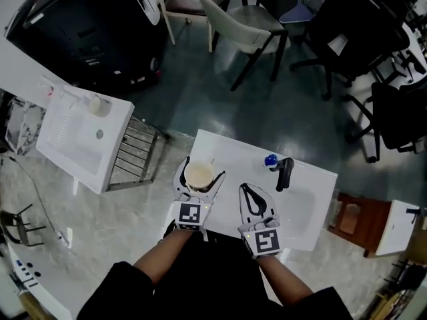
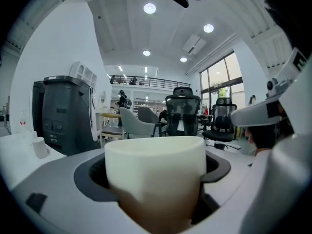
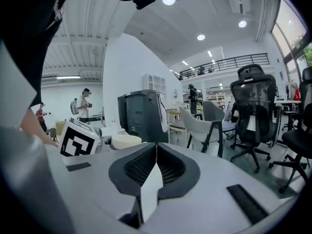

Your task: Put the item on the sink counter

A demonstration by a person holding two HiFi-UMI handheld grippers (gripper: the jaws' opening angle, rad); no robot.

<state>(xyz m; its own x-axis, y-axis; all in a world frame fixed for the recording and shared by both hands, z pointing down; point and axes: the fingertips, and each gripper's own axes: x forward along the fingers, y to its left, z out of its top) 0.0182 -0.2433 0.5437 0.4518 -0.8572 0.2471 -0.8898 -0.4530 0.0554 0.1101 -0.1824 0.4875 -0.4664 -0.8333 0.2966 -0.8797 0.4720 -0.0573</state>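
At counter (image 1: 319,182) left edge: cup (image 1: 199,176) upright, mouth up, long axis vertical | left gripper (image 1: 201,172) grasping cup | right gripper (image 1: 245,190) clenched, empty, beside it.

Cup (image 1: 199,175) left of faucet (image 1: 285,173), seemingly over counter (image 1: 231,153)

The sleeves (image 1: 127,282) are black and loose-fitting, ending short of the wrists. The left gripper (image 1: 200,169) and right gripper (image 1: 245,191) share one build: smooth pale grey shells with black ribbed pads (image 3: 141,167) lining the jaws (a fine grid texture, clearest in the right gripper view). Flat black strips (image 3: 246,204) sit on the shell, and each gripper carries a white cube (image 1: 189,214) printed with black square markers
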